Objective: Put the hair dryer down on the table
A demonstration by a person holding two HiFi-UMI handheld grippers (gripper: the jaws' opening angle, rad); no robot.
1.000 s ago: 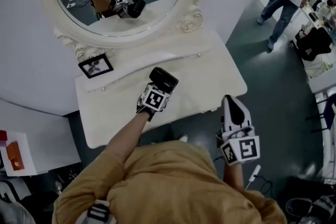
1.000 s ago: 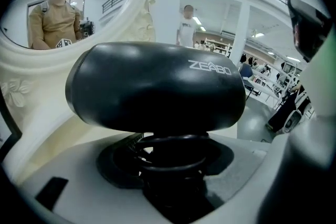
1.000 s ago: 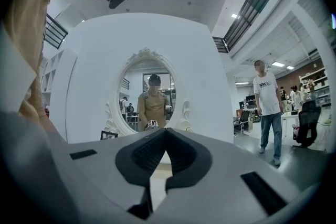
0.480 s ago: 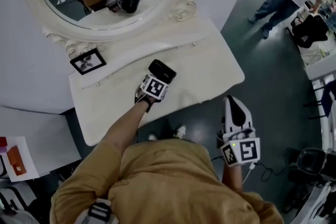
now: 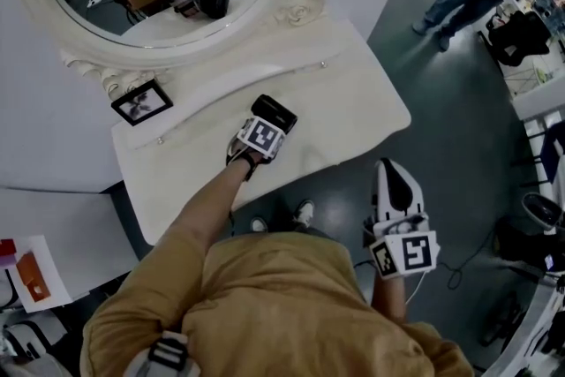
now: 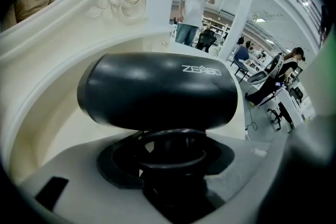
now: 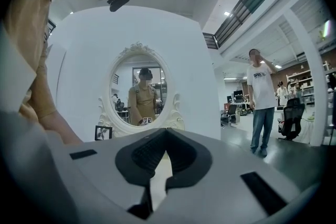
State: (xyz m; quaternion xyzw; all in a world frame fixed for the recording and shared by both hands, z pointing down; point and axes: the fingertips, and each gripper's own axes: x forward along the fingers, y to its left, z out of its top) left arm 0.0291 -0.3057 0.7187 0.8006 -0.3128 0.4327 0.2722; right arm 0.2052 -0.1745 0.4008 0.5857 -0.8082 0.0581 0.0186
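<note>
The black, barrel-bodied plastic hair dryer (image 5: 275, 112) is clenched by its handle in the left gripper (image 5: 267, 128). Compared with a second ago it has been brought lower, and it is now held close over the middle of the cream-white dressing table (image 5: 353, 106), nearer the front edge than the oval white-framed mirror (image 5: 305, 0). Contact cannot be told. The setting-down is judged nearly done, with only the release left. The right gripper (image 5: 391, 177) is held beyond the front edge, jaws together on nothing.
</note>
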